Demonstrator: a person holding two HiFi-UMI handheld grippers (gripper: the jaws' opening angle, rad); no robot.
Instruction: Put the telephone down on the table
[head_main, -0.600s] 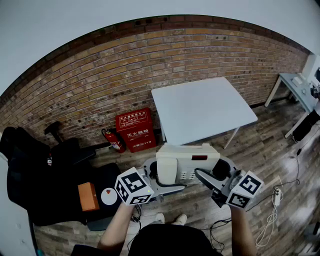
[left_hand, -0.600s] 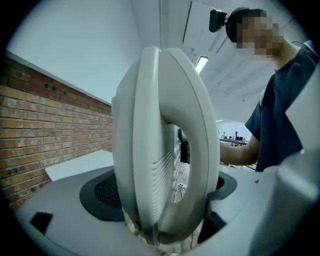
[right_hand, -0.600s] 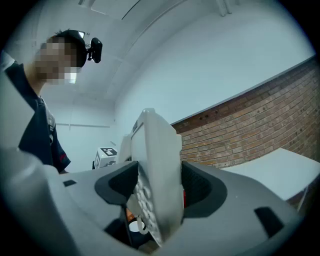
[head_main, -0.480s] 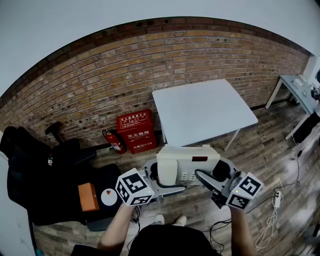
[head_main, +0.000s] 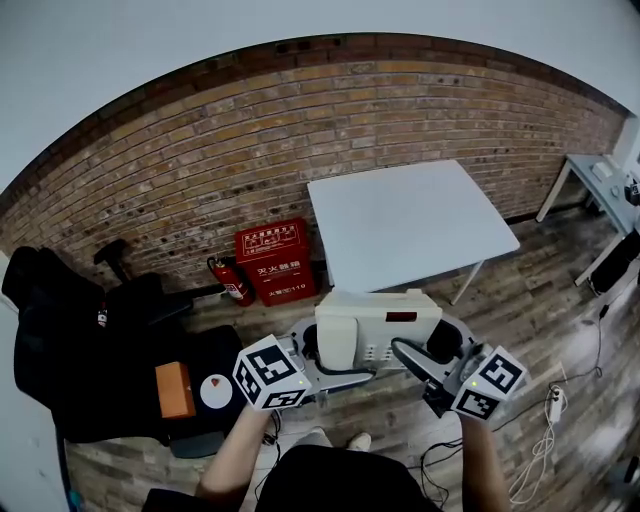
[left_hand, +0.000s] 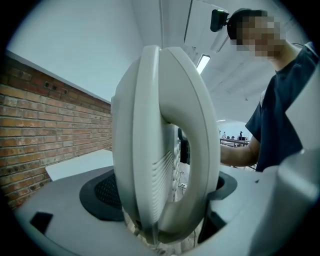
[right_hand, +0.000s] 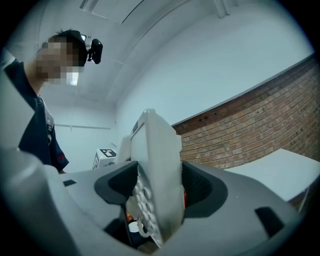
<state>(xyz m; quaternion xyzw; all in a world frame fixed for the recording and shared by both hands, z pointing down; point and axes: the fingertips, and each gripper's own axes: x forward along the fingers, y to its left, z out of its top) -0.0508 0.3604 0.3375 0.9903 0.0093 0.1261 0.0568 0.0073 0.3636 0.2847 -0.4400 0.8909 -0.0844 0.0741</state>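
Both tools are clenched on the telephone (head_main: 375, 325). My left gripper (head_main: 320, 358) presses the end with the curved handset (left_hand: 197, 125), and my right gripper (head_main: 435, 350) presses the end with the small round keys (right_hand: 140, 197). It is a boxy set of smooth cream plastic, held in the air above the wooden plank floor (head_main: 520, 300), near me. The white square table (head_main: 410, 215) stands farther. On its left, a red box (head_main: 272, 260) and a fire extinguisher (head_main: 228, 280) stand against the brick wall (head_main: 300, 130).

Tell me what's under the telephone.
Wood floor, not the table, which stands farther ahead. The telephone hangs between the left gripper and right gripper, jaws clamped on its sides. The floor directly below is covered by the telephone.
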